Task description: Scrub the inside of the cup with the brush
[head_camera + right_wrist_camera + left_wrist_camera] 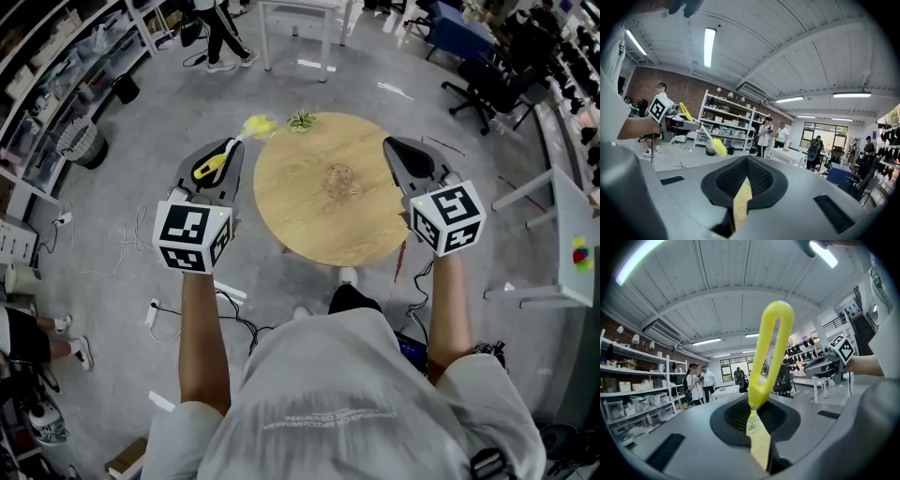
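Brush (pixel 216 164) is pinched by its yellow loop handle in the left gripper (pixel 229 150), long axis aimed toward the bench's (pixel 281 220) far rim; light, stiff stem, soft head, I'd judge. The right gripper (pixel 401 150) is pressed together, empty. Left gripper view: the loop stands upright from the clamped jaws. Right gripper view: the brush slants head-down, far left.

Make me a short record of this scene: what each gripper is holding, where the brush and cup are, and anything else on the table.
left gripper: shut on the brush by its yellow loop handle
right gripper: shut, nothing between the jaws
brush head: yellow, points toward the table's far edge, not in the cup
cup: clear, near the middle of the round wooden table, neither gripper on it
also on table: small green object at the far edge
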`<state>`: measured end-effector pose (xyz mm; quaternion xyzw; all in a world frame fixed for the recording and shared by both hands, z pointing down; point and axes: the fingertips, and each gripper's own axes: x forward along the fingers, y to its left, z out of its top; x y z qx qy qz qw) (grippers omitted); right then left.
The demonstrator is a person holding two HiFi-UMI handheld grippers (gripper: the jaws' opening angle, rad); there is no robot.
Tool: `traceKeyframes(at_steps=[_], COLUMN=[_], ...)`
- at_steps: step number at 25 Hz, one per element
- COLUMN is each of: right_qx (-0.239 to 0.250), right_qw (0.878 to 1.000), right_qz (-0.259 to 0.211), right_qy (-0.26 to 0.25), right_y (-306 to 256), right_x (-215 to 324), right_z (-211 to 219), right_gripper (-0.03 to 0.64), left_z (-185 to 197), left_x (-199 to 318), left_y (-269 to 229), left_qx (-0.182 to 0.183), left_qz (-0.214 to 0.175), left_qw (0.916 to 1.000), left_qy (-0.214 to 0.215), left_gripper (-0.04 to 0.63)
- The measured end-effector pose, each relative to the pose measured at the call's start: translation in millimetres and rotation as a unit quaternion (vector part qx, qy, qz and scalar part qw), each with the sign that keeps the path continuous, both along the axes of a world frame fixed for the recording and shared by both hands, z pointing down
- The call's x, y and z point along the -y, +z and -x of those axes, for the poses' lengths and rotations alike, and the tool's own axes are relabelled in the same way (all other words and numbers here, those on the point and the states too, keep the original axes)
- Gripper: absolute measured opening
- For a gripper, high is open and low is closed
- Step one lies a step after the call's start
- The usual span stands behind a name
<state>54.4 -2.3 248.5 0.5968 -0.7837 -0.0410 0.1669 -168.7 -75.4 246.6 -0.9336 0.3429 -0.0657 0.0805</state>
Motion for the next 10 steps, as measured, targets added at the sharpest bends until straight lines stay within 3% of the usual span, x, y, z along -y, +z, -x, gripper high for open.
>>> traceKeyframes(at_steps=[10], right_qx=[0.001], right_qw=[1.000], right_qz=[0.002], right_qy=[-0.015], right_y=[-3.1], right_x=[32.1], right_z=[31.0], right_gripper=[0.028], left_z=[31.6], left_x=[27.7], left_y=[-3.6], left_qx=[-0.003], left_qz=[0.004], left_qw=[0.9999], left_qy=[-0.010], left_gripper=[0.049])
